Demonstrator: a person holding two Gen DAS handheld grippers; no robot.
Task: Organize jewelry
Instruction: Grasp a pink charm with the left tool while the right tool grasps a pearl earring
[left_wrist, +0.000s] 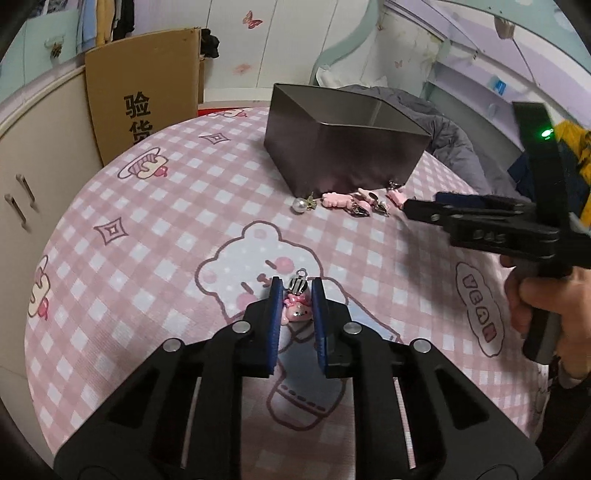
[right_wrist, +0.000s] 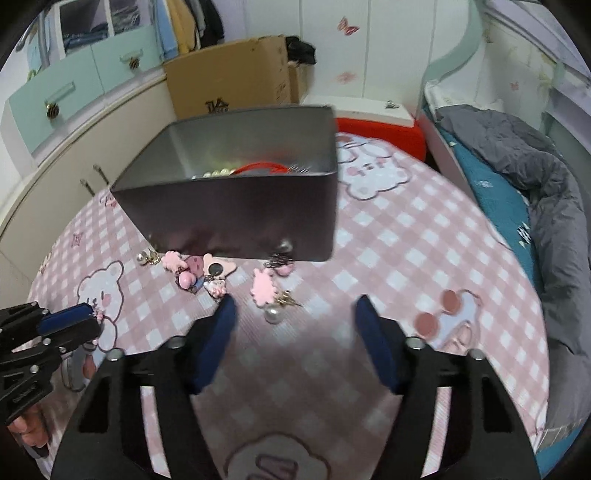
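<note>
My left gripper (left_wrist: 295, 295) is shut on a pink and silver charm (left_wrist: 297, 304) and holds it above the pink checked tablecloth (left_wrist: 147, 229). It also shows at the left of the right wrist view (right_wrist: 79, 315). A grey metal box (left_wrist: 340, 147) stands at the back; in the right wrist view the box (right_wrist: 240, 218) holds pearls and a red band. Several pink charms (right_wrist: 207, 271) and a pearl earring (right_wrist: 273, 314) lie in front of it. My right gripper (right_wrist: 295, 317) is open and empty, just short of the pearl earring; it shows from the side in the left wrist view (left_wrist: 413, 208).
A cardboard box (right_wrist: 236, 77) stands behind the table. Cabinets (right_wrist: 55, 155) are at the left. A bed with a grey duvet (right_wrist: 546, 192) is at the right. A red stool (right_wrist: 380, 136) sits beyond the table's far edge.
</note>
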